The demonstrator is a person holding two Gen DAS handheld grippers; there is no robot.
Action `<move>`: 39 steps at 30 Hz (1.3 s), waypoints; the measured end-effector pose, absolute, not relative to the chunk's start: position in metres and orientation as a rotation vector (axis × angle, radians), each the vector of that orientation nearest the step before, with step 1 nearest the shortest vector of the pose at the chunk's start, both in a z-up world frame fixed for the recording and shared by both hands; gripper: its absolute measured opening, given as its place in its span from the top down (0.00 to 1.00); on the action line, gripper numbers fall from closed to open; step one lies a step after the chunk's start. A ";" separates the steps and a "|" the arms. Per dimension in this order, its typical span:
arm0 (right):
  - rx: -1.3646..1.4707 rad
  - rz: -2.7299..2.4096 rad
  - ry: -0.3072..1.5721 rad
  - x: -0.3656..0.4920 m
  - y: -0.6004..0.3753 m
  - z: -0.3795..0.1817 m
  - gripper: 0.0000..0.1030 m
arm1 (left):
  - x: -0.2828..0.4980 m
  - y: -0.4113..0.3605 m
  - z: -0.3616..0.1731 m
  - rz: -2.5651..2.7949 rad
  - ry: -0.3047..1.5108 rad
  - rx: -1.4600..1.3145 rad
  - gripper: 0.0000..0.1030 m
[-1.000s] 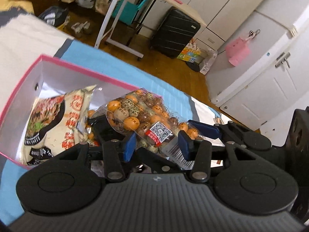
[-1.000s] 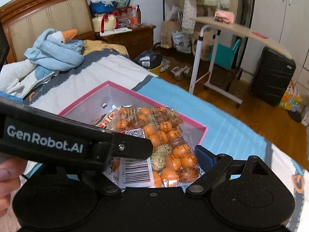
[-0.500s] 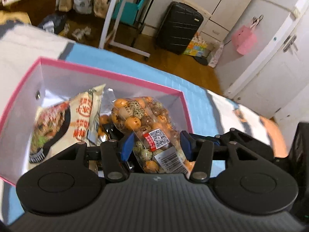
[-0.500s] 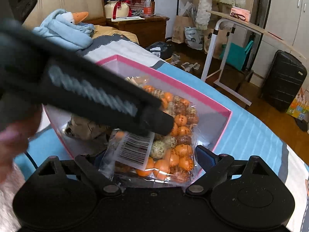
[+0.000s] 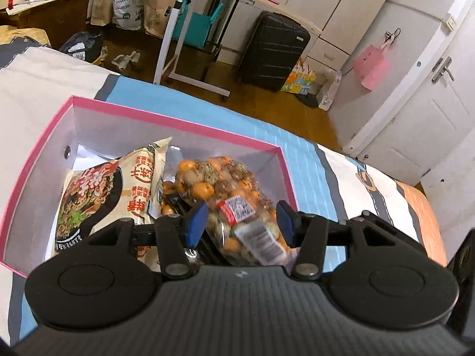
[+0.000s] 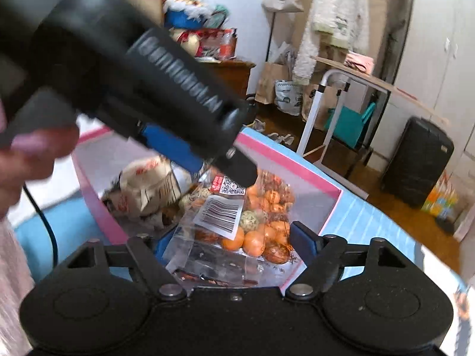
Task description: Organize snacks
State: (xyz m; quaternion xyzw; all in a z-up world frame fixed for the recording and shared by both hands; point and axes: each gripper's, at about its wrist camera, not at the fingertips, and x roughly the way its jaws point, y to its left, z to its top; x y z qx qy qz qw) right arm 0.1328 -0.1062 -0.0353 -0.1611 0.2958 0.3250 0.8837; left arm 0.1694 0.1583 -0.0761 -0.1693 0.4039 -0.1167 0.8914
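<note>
Left gripper (image 5: pixel 242 222) wide open, fingers either side of nut bag (image 5: pixel 228 204), not pinching; bag lies in pink box (image 5: pixel 178 121) beside noodle pack (image 5: pixel 98 190). Right gripper (image 6: pixel 228 244) also wide, low over bag's near end, prob. to steady it.

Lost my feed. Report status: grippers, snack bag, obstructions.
Left gripper open, right gripper open. Clear snack bag lies in pink box beside noodle packet. Left gripper crosses right wrist view, above the bag.

Candy bag (image 5: pixel 228 195) lies in box (image 5: pixel 166 120), right of noodle packet (image 5: pixel 101 190).
</note>
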 end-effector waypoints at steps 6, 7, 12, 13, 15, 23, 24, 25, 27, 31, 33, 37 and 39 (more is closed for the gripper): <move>-0.466 0.678 0.583 0.123 -0.097 -0.041 0.21 | 0.166 0.155 -0.078 -0.225 0.848 -0.334 0.54; -0.478 0.667 0.582 0.119 -0.098 -0.039 0.21 | 0.164 0.154 -0.077 -0.227 0.849 -0.336 0.54; -0.345 0.613 0.617 0.106 -0.128 -0.022 0.15 | 0.147 0.144 -0.065 -0.243 0.823 -0.305 0.50; -0.321 0.593 0.625 0.104 -0.134 -0.019 0.15 | 0.143 0.142 -0.062 -0.249 0.816 -0.293 0.48; -0.277 0.545 0.639 0.102 -0.149 -0.014 0.15 | 0.132 0.136 -0.056 -0.252 0.799 -0.269 0.47; -0.016 0.404 0.673 0.077 -0.217 0.017 0.14 | 0.090 0.117 -0.017 -0.227 0.719 -0.180 0.38; -0.012 0.394 0.663 0.073 -0.221 0.020 0.14 | 0.084 0.114 -0.011 -0.219 0.708 -0.165 0.36; -0.014 0.386 0.654 0.067 -0.225 0.025 0.14 | 0.078 0.111 -0.005 -0.216 0.697 -0.153 0.34; -0.023 0.364 0.636 0.056 -0.232 0.034 0.14 | 0.066 0.106 0.007 -0.223 0.683 -0.147 0.32; -0.023 0.317 0.623 0.040 -0.245 0.054 0.12 | 0.044 0.097 0.025 -0.236 0.661 -0.146 0.26; -0.024 0.281 0.637 0.034 -0.251 0.060 0.12 | 0.034 0.093 0.032 -0.234 0.656 -0.137 0.24; -0.017 0.232 0.641 0.020 -0.263 0.067 0.12 | 0.016 0.084 0.040 -0.234 0.642 -0.123 0.17; -0.011 0.214 0.638 0.012 -0.269 0.069 0.11 | 0.009 0.078 0.042 -0.231 0.635 -0.111 0.15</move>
